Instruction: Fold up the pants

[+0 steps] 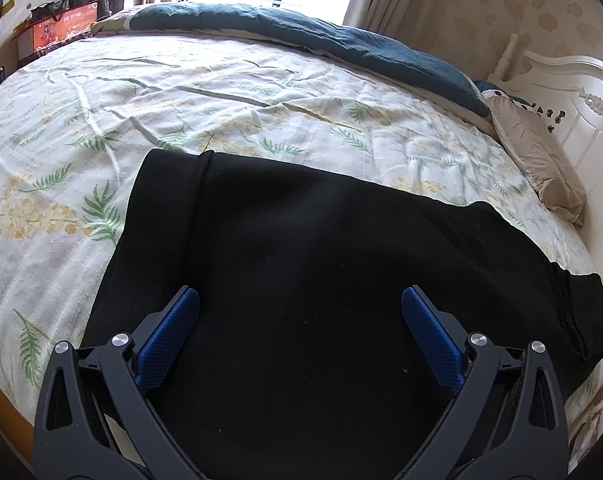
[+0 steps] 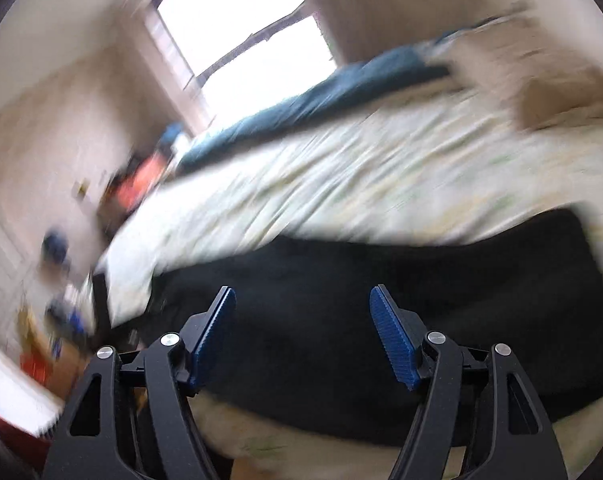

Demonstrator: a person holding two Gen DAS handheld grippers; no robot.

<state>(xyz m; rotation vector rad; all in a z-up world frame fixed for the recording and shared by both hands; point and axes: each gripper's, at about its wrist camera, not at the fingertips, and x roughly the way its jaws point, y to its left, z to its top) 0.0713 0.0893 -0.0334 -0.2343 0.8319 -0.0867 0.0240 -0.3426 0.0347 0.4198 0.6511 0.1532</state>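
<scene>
Right wrist view is motion-smeared throughout: bed sheet (image 2: pixel 341 184) pattern unreadable, clutter at left (image 2: pixel 57 280) unidentifiable. Left wrist view: black pants (image 1: pixel 301 260) run off the near edge, so full extent unknown; fold layers don't resolve in the dark fabric. Print on the orange box (image 1: pixel 57 34) too small to read.

The bed (image 1: pixel 229 92) carries a floral sheet. Black pants (image 1: pixel 301 248) lie flat on it. A teal quilt (image 1: pixel 301 32) lies along the far edge.
</scene>
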